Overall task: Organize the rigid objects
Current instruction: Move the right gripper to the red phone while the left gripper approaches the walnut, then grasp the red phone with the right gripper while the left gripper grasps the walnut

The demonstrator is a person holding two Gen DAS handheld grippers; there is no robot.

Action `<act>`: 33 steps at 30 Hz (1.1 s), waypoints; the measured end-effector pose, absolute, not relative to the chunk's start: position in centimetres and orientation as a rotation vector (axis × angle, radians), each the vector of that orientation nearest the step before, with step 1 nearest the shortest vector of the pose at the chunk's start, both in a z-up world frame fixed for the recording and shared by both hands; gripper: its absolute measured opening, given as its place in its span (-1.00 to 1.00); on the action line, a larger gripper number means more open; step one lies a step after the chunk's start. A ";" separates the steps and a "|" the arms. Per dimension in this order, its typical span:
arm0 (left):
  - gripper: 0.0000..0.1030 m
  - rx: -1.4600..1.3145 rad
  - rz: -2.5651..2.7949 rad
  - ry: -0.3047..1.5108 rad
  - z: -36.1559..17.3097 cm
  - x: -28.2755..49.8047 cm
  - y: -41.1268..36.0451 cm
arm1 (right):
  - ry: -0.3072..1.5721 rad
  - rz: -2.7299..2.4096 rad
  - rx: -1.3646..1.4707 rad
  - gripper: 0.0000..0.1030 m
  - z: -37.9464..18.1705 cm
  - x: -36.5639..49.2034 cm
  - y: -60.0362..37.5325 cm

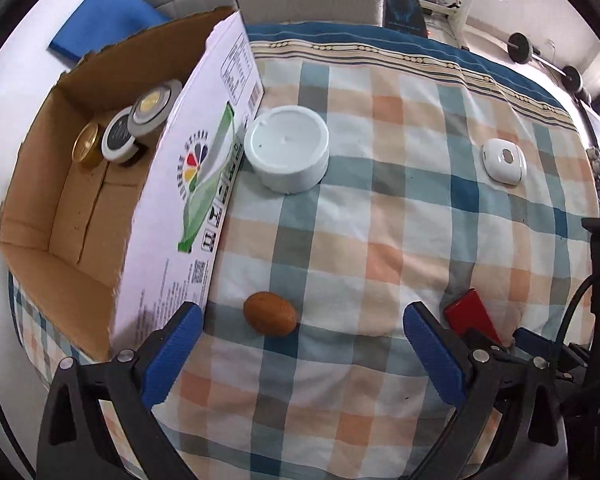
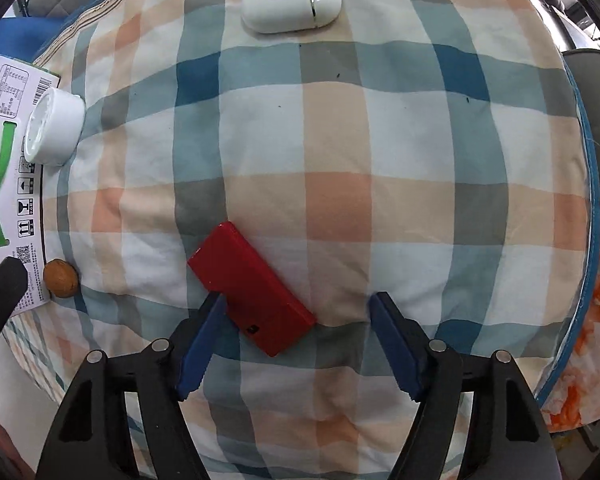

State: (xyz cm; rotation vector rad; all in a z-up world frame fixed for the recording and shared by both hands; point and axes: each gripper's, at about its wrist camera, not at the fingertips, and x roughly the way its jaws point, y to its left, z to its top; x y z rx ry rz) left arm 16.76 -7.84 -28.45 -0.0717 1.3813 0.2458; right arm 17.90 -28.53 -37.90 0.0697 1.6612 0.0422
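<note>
Red block [image 2: 252, 288], hard, glossy, rectangular, between spread fingers of right hand-held gripper [image 2: 298, 302], ungrasped. Pick-up step, by judgement: closing squarely across its short width next. Left hand-held gripper [image 1: 302, 316] likewise released, brown nut [image 1: 270, 314] just ahead, cardboard box [image 1: 100, 184] beyond-left.

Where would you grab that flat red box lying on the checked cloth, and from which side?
Probably across its short width, near the middle of the red box, coming down from above. It lies flat and slanted on the checked cloth, so its two long straight edges give the fingers parallel faces. The open right gripper already has one finger at an edge; it would need turning to square up with the slant.
</note>
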 end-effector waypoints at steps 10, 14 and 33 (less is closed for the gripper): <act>1.00 -0.375 0.366 1.356 -30.7 12.1 -6.2 | 1.658 0.154 -0.010 -0.20 -36.9 17.6 -28.0; 1.00 -0.417 0.415 1.373 -31.9 12.9 -5.2 | 1.669 0.179 0.022 -0.19 -36.1 18.0 -27.6; -0.75 -0.655 0.264 1.420 -33.0 9.9 -2.8 | 1.718 0.189 -0.081 -0.19 -34.3 21.6 -25.9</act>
